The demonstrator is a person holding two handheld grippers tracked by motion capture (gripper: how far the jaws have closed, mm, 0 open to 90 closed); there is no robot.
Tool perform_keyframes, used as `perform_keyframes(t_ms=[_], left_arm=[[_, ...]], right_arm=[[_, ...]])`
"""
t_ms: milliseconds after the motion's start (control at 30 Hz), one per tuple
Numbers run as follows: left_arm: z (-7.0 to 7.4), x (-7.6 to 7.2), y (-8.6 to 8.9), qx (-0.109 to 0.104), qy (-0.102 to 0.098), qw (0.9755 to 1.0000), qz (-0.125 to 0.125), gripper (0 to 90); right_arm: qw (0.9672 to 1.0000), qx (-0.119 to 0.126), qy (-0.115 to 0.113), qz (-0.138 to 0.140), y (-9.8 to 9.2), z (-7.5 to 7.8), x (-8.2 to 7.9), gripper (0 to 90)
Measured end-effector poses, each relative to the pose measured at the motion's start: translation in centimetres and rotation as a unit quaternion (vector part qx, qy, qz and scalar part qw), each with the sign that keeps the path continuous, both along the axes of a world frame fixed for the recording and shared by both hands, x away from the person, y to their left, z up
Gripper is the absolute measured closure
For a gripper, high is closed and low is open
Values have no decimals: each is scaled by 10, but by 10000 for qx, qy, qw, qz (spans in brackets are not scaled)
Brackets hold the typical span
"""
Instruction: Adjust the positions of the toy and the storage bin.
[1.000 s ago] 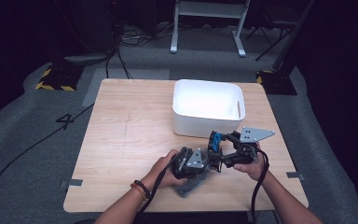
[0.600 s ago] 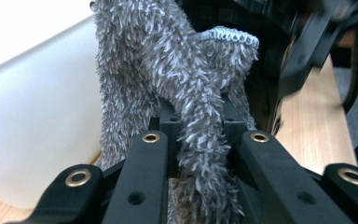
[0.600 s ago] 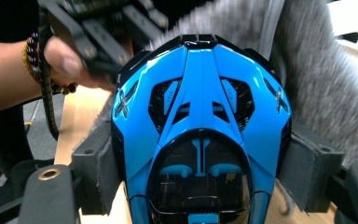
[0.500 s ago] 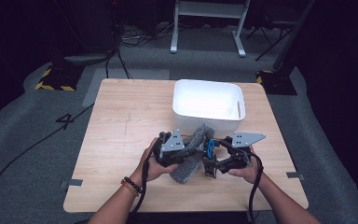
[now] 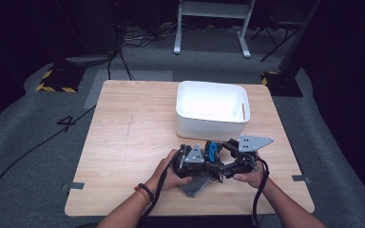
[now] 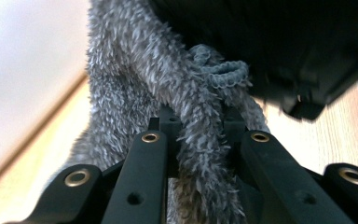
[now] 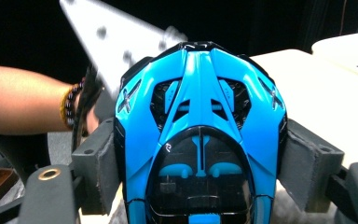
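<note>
A blue and black toy car (image 7: 199, 135) sits nose-up between the grey pads (image 7: 103, 164) of my right gripper (image 7: 200, 168), which is shut on its sides. In the high view the toy car (image 5: 211, 150) is held above the table's front middle by the right gripper (image 5: 217, 156). My left gripper (image 5: 205, 167) is just left of it, shut on a fluffy grey cloth (image 5: 194, 185) that hangs down to the table. In the left gripper view the cloth (image 6: 168, 93) is pinched between the left gripper (image 6: 199, 128) jaws, right up against a dark underside.
A white rectangular bin (image 5: 212, 111) stands on the wooden table (image 5: 128, 137) just beyond the grippers. The left gripper's grey plate (image 7: 116, 37) and a forearm with a bead bracelet (image 7: 70, 105) sit close behind the car. Dark floor and cables surround the table.
Half a second ago the left gripper held the cloth raised beside the car near the bin; now it has dropped back and the cloth trails on the table. The right gripper stays put.
</note>
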State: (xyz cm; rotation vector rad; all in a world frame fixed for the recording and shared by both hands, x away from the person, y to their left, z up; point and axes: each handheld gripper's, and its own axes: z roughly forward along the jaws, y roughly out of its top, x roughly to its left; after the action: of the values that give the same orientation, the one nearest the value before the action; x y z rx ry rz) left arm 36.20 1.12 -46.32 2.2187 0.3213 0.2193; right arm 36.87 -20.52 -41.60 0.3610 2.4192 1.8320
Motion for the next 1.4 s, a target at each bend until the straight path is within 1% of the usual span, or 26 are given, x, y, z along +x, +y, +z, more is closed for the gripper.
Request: perform_keyframes(t_ms=[133, 200, 267, 367, 433, 500, 567, 600, 667, 700, 767, 833, 900, 967, 1000, 1033, 1200, 1267, 1333, 1400], left_arm=[[-8, -3, -7, 166, 73, 9997, -190, 781], [-8, -6, -9, 228, 85, 9993, -297, 781], [-8, -9, -10, 282, 77, 9990, -349, 780], [-5, -10, -7, 222, 101, 9991, -335, 779], [-1, -8, -1, 49, 201, 9994, -262, 779], [5, -7, 6, -120, 208, 9995, -182, 779], [11, -5, 12, -374, 244, 9989, -152, 779], [14, -6, 15, -450, 236, 9986, -135, 779], [21, -6, 19, -679, 164, 9974, -162, 778], [25, -7, 21, -768, 96, 9969, -127, 778], [33, -9, 27, -916, -49, 9957, -93, 776], [38, -9, 32, -1042, -111, 9945, -26, 774], [43, -9, 38, -1242, -179, 9921, 55, 774], [47, -9, 43, -1371, -210, 9903, 45, 774], [47, -9, 43, -1367, -232, 9903, 43, 773], [47, -10, 42, -1307, -263, 9911, 45, 773], [36, -8, 34, -1049, -195, 9943, 19, 772], [30, -8, 28, -831, -194, 9964, -8, 772], [24, -8, 21, -530, -225, 9983, -94, 772], [17, -9, 14, -357, -157, 9990, -201, 771]], right_arm=[[9999, 93, -35, -96, -5, 4, 1, 246], [9998, 114, -70, -174, -8, 5, 2, 246], [9995, 108, -105, -277, -10, 6, 3, 246], [9991, 120, -83, -386, -15, 5, 6, 247], [9989, 100, -99, -448, -18, 5, 6, 246], [9986, 65, -122, -507, -21, 4, 7, 246], [9986, 67, -95, -513, -22, 2, 7, 246], [9986, 57, -101, -522, -22, 2, 7, 246], [9982, -4, -147, -576, -20, 2, 6, 246], [9981, -25, -163, -591, -19, 2, 7, 247], [9982, -15, -111, -591, -18, 0, 7, 246], [9982, -43, -86, -587, -17, -2, 8, 247], [9983, -81, -47, -569, -15, -4, 8, 246], [9984, -131, -37, -550, -12, -7, 8, 247], [9985, -149, -13, -535, -10, -8, 8, 247], [9984, -167, -12, -532, -9, -9, 8, 247], [9983, -195, 9, -556, -7, -10, 8, 246], [9981, -195, 6, -578, -8, -10, 8, 247], [9980, -192, -5, -603, -9, -10, 8, 247], [9979, -171, 1, -628, -10, -10, 9, 246]])
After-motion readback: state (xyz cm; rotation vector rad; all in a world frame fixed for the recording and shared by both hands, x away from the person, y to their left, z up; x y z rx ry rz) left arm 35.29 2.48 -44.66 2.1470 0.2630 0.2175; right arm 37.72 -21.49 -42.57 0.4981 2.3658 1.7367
